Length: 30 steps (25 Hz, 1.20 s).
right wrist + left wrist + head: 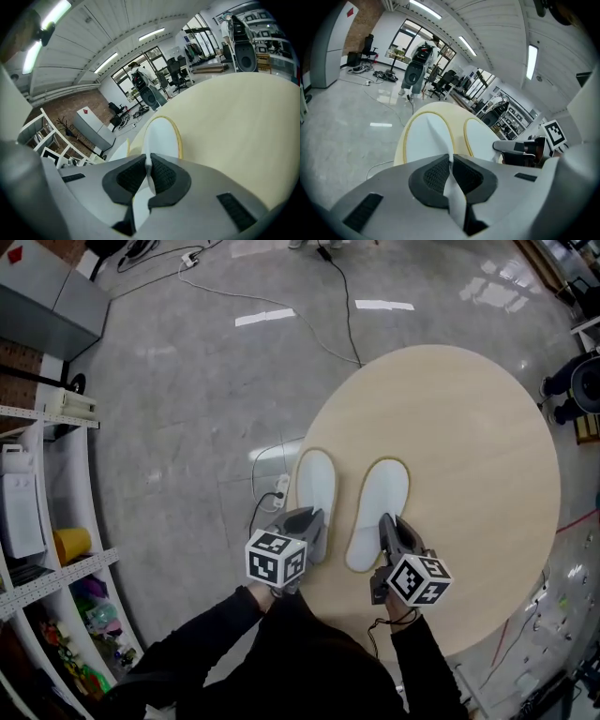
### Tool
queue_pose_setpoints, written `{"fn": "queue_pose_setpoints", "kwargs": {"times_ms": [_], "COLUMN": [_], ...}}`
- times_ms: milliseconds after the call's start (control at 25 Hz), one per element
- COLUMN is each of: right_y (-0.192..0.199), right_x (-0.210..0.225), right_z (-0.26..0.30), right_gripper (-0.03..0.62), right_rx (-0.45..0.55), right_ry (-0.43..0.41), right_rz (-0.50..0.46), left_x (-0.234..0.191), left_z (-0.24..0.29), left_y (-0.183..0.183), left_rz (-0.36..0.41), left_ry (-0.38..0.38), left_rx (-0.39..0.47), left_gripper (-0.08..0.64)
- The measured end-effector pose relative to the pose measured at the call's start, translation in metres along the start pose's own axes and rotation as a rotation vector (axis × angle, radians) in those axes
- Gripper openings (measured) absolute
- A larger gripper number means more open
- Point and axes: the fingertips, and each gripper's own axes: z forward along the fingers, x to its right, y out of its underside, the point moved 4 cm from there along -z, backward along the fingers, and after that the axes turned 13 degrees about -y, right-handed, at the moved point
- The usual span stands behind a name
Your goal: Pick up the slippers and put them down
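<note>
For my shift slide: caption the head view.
Left gripper pinches the left slipper, right gripper the right slipper, both white, over the round table.

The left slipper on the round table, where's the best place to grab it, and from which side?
Pinch the near, narrower end, coming from the person's side at a downward slant. The left slipper lies flat on the table with its wider end pointing away, and its thin edge fits between narrow jaws. The left gripper is shut on that edge.
</note>
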Motion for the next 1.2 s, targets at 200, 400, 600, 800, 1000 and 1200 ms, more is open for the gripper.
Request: {"fn": "queue_pose_setpoints", "kwargs": {"times_ms": [200, 400, 600, 800, 1000, 1200], "right_y": [0.006, 0.000, 0.003, 0.009, 0.016, 0.020], "right_x": [0.009, 0.014, 0.023, 0.022, 0.023, 0.024], "right_z": [0.029, 0.053, 0.076, 0.091, 0.093, 0.087], "right_gripper": [0.031, 0.031, 0.031, 0.031, 0.031, 0.032], "right_rx": [-0.021, -0.035, -0.048, -0.066, -0.078, -0.067], "right_ry": [0.017, 0.017, 0.027, 0.025, 0.043, 0.056], "right_rz": [0.051, 0.071, 0.101, 0.105, 0.104, 0.107], "left_x": [-0.013, -0.016, -0.020, -0.026, -0.029, -0.026], "left_z": [0.022, 0.041, 0.057, 0.068, 0.069, 0.067], "left_y": [-0.012, -0.025, -0.035, -0.038, -0.033, -0.029], "left_rz": [0.040, 0.069, 0.095, 0.121, 0.127, 0.125], "left_ry": [0.019, 0.031, 0.034, 0.040, 0.034, 0.027], "left_rx": [-0.043, -0.072, -0.079, -0.097, -0.102, -0.104], "left_gripper": [0.034, 0.034, 0.034, 0.034, 0.034, 0.035]}}
